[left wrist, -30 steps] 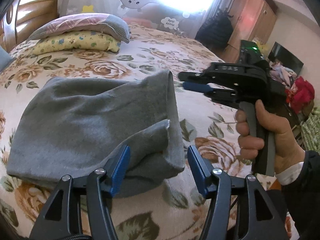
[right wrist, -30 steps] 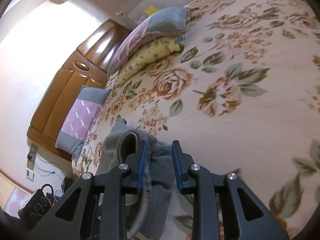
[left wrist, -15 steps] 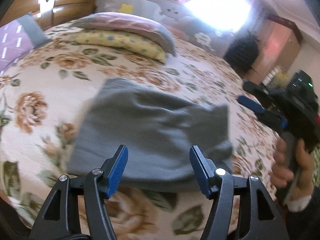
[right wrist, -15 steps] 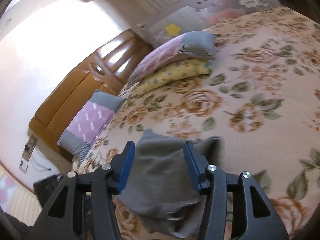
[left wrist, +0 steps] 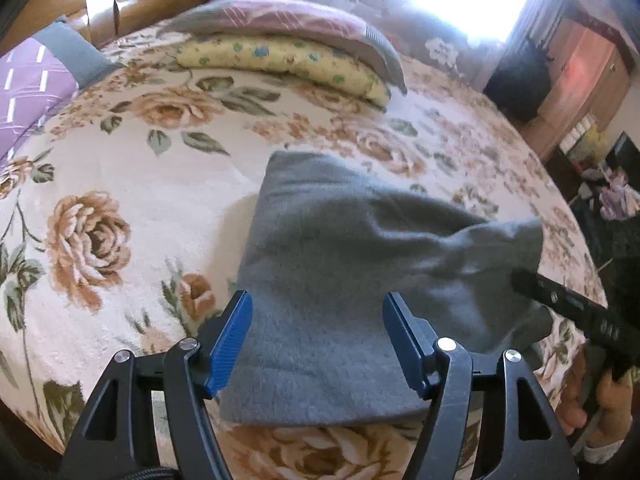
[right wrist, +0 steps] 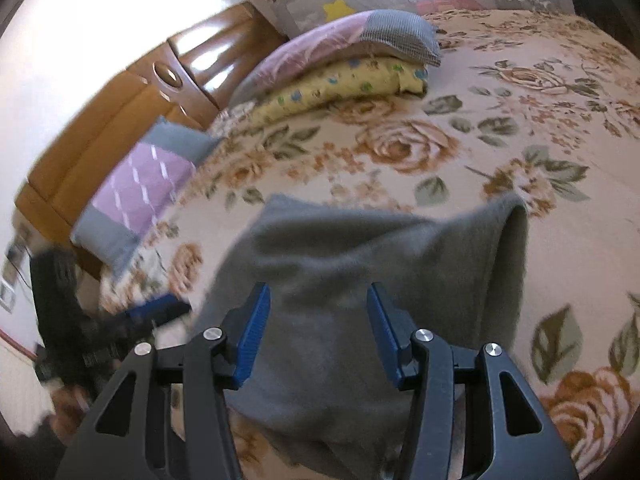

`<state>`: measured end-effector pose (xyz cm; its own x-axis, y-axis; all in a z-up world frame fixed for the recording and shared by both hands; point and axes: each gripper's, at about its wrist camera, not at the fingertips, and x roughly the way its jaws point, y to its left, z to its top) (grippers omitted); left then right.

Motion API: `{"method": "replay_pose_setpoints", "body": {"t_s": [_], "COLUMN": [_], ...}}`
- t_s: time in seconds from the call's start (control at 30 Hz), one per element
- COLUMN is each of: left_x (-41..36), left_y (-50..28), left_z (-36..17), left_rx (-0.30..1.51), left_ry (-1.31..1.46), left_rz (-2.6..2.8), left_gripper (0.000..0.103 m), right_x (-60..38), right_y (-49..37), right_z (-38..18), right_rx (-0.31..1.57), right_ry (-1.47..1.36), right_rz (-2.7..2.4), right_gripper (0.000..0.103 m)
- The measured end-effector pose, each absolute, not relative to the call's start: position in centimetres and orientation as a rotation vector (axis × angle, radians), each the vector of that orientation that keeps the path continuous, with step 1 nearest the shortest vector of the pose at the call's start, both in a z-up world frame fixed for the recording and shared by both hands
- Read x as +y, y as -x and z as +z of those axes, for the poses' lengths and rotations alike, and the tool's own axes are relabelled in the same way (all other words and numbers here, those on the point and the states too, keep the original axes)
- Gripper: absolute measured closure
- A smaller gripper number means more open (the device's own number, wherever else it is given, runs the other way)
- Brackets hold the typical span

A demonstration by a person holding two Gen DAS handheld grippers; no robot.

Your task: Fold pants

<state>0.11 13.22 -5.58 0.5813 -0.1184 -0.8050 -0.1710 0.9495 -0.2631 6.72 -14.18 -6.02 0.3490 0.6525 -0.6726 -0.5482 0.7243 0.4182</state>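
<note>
Now the grey pants (left wrist: 352, 264) lie folded and rumpled on the floral bedspread (left wrist: 120, 184), both grippers' fingers (left wrist: 232, 340) apart, empty.

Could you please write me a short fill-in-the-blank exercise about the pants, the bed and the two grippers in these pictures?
1. The folded pants are ____ in colour.
2. They lie on a bedspread printed with ____.
3. The left gripper and right gripper both have their jaws ____.

Missing words: grey; roses; open
</note>
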Motion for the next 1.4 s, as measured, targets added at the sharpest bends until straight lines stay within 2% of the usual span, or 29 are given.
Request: {"method": "replay_pose_setpoints", "body": {"t_s": [0.5, 0.73, 0.9, 1.4], "left_x": [10.2, 12.0, 12.6, 15.0], "left_y": [1.5, 0.8, 0.3, -0.8], "left_z": [-9.8, -8.1, -7.2, -8.2], "left_rx": [1.029, 1.007, 0.978, 0.996], "left_ry": [0.233, 0.278, 0.228, 0.257], "left_rz": [0.001, 0.004, 0.035, 0.067], "left_gripper": [0.032, 0.032, 0.032, 0.032], "right_x": [-17.4, -18.5, -20.0, -20.6], "right_y": [-2.9, -3.8, -4.5, -6.0], "right_z": [-12.2, -10.1, -8.8, -10.3], "right_rx": [0.896, 0.913, 0.887, 0.951], "right_ry": [0.063, -0.043, -0.136, -0.186], "right_rz": [0.660, 0.656, 0.601, 0.566], "right_gripper": [0.051, 0.050, 0.040, 0.038]}}
